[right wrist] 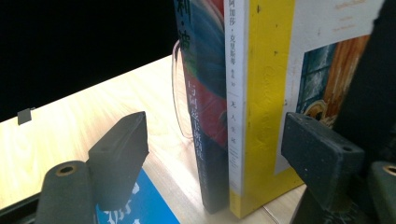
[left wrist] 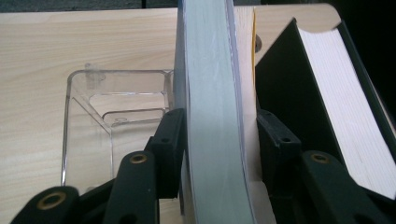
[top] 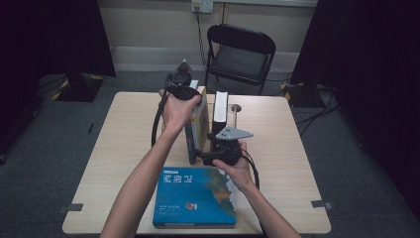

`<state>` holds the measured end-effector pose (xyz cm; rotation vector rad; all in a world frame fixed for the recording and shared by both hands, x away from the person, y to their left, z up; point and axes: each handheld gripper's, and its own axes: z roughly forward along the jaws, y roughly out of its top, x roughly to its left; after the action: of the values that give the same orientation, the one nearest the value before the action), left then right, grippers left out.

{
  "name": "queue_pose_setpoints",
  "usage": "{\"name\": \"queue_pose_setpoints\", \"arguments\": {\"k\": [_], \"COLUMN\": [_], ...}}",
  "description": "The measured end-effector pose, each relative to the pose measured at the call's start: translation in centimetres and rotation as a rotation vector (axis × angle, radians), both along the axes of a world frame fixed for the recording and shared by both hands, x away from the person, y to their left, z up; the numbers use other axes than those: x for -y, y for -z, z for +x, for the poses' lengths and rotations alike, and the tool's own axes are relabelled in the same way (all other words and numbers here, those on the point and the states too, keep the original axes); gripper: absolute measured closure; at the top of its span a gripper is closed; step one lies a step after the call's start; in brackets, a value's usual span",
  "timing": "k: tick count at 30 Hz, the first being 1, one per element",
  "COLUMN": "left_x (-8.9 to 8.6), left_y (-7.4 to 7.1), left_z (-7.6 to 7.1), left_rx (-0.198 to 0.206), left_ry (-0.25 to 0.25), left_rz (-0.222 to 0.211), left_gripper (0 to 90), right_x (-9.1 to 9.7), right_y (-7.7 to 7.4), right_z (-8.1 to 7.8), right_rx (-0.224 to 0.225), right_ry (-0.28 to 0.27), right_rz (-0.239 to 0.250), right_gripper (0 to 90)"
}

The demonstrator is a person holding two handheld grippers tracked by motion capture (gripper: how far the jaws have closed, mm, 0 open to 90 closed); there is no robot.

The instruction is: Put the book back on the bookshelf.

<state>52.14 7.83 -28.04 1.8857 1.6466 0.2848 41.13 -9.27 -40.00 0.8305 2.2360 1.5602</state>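
Two books stand upright side by side mid-table: a dark book (right wrist: 205, 121) with a colourful spine and a yellow-and-white book (right wrist: 261, 107), seen in the high view as the yellow book (top: 200, 124). My left gripper (top: 187, 96) reaches down onto their top edge. In the left gripper view its jaws (left wrist: 222, 140) straddle the pale page edge (left wrist: 212, 102), with both pads against the pair. My right gripper (top: 204, 151) is at the books' near end. Its jaws (right wrist: 219, 151) stand wide apart on either side of the two spines, pads clear of them.
A black-covered book (left wrist: 345, 102) leans just right of the pair. A clear plastic stand (left wrist: 93, 121) sits on the table to their left. A blue book (top: 195, 196) lies flat near the front edge. A black folding chair (top: 240, 54) stands beyond the table.
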Motion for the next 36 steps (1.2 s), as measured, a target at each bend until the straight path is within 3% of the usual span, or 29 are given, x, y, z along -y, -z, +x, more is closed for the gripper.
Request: {"name": "queue_pose_setpoints", "arguments": {"k": [5,6,7,9,14,20,23,30,36], "left_x": [0.3,0.3,0.2,-0.1,-0.2,0.3,0.5,0.4,-0.1], "left_y": [0.0,0.0,0.1,0.1,0.1,-0.2,-0.3,-0.4,-0.4], "left_z": [-0.1,-0.1,0.0,0.1,-0.1,-0.6,-0.8,-0.8,-0.5], "left_rx": [0.0,-0.009,-0.029,-0.041,-0.022,0.027,0.047,0.046,0.053], "left_ry": [-0.01,-0.012,-0.004,-0.003,0.029,0.079,0.097,0.104,0.088], "left_rz": [0.014,0.0,-0.018,-0.007,0.014,0.04,0.041,0.049,0.048], "left_gripper": [56.2,55.5,53.6,46.9,38.8,30.9,30.0,30.3,32.4], "right_x": [0.1,0.1,0.2,0.2,0.4,0.3,0.2,-0.2,-0.9], "right_y": [0.2,0.2,0.2,0.3,0.4,0.5,0.5,-0.1,-1.2], "right_z": [-0.1,-0.1,-0.1,-0.2,-0.2,-0.2,-0.2,-0.3,0.2], "right_rx": [-0.003,-0.003,-0.002,-0.002,-0.005,-0.001,-0.001,0.014,0.044], "right_ry": [-0.001,-0.001,0.0,0.0,0.004,0.002,0.003,-0.006,-0.005], "right_rz": [-0.001,-0.002,-0.002,-0.002,-0.002,0.0,0.001,0.008,0.026], "right_gripper": [22.3,22.3,22.3,22.3,22.6,22.5,22.5,23.8,34.5]}}
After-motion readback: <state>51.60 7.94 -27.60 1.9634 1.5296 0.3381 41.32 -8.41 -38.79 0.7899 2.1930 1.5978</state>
